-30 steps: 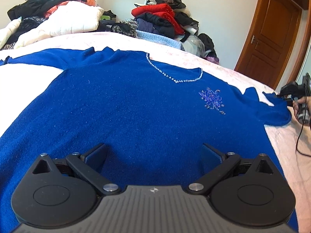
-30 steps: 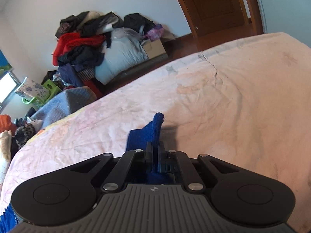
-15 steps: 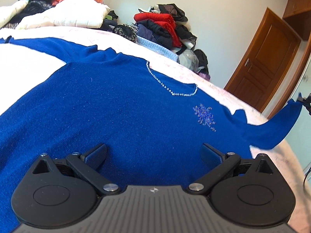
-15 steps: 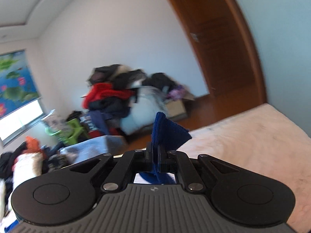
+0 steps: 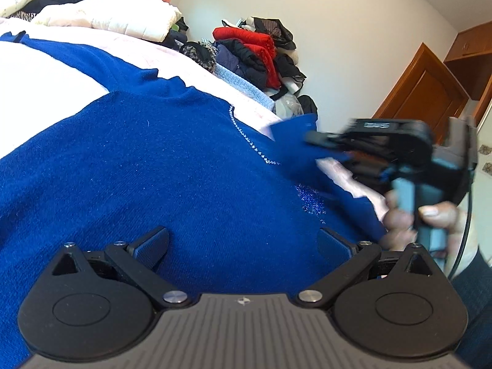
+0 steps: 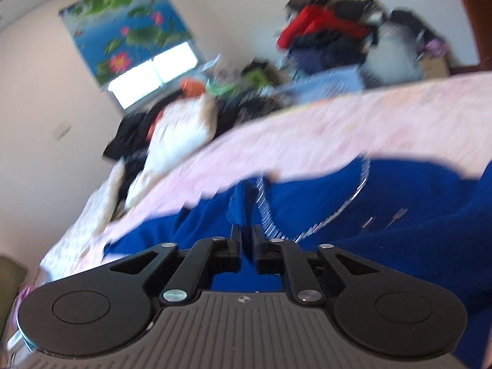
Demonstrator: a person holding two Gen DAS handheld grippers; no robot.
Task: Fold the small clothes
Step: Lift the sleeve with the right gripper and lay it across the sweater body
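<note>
A blue sweater (image 5: 153, 169) with a rhinestone neckline (image 5: 249, 141) lies flat on the pink bed (image 5: 46, 70). My left gripper (image 5: 243, 240) hovers low over its chest, open and holding nothing. In a person's hand (image 5: 436, 215), my right gripper (image 5: 316, 141) has come in from the right with the right sleeve (image 5: 292, 135) folded over the sweater's chest. In the blurred right wrist view its jaws (image 6: 246, 233) are opening. The sleeve end (image 6: 246, 196) stands loosely in the gap above the sweater (image 6: 384, 240).
A heap of clothes (image 5: 252, 49) stands against the far wall beyond the bed, and a white quilt (image 5: 107, 18) with dark garments lies at the bed's far left. A wooden door (image 5: 424, 92) is at the right. A cable hangs from the right gripper.
The right gripper lifted the sleeve off the bed's right side and swung it left over the sweater's chest. Its jaws have parted. The left gripper rolled a little and stayed open.
</note>
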